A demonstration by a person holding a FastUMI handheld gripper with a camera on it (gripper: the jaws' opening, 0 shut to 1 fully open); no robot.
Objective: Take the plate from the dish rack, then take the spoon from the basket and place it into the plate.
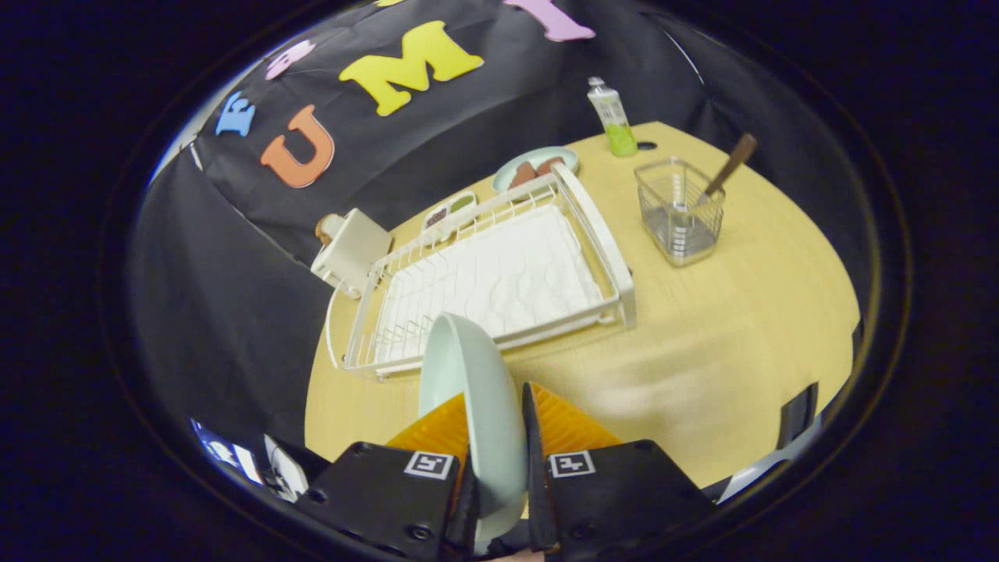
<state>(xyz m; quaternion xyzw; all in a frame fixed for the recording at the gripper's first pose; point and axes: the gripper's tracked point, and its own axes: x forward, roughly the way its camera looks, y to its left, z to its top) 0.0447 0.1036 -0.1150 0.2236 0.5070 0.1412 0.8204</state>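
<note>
The pale wooden bench (702, 328) carries everything, and the white wire dish rack (499, 285) on it, lined with a white mat, stands with no plate in its slots. That fits the first step being done, as far as can be judged: the pale mint-green round plate (476, 406) is clear of the rack, held on edge above the bench just in front of it. What is left is 2 steps: set the plate down flat on the bench, then fetch the spoon and lay it in the plate.

The clear wire-mesh basket (677, 212) stands to the right of the rack, well apart from the plate. The brown-handled spoon (730, 168) leans in it, handle up and out over the rim, untouched.

Behind the rack lie a second pale plate with brown pieces on it (535, 168), a small divided tray, a cream-coloured box at the rack's far left corner and a clear tube with green content (613, 117).

The tongs (499, 437) are narrowed to the thickness of the plate's rim, 1 finger pressing each face, so they grip the plate firmly and nothing else.
</note>
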